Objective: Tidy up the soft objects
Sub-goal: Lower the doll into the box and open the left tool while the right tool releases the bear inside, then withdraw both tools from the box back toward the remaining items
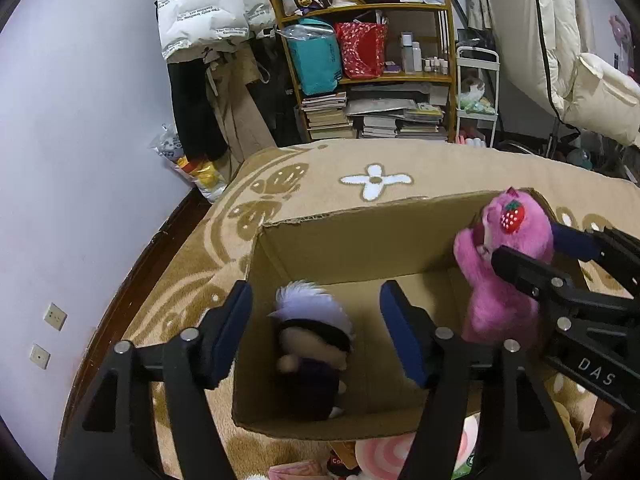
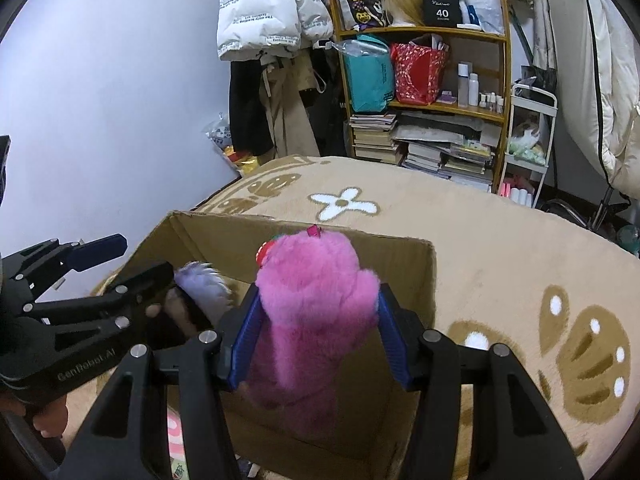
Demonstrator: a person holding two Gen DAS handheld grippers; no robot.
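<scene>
Our right gripper (image 2: 316, 332) clamps the fuzzy pink plush bear (image 2: 316, 300) over the open brown cardboard box's (image 1: 360, 248) right edge; our left gripper (image 1: 316, 332) gapes wide above the lilac-haired doll (image 1: 310, 344) inside.

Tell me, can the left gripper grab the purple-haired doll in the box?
Probably yes. The left gripper is open right above the purple-haired doll, and the cardboard box has no lid in the way.

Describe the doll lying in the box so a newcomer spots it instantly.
On the beige rug sits an open cardboard box. The doll lies on its floor, below the open left gripper. Lavender hair and dark clothes distinguish it from the pink plush.
</scene>
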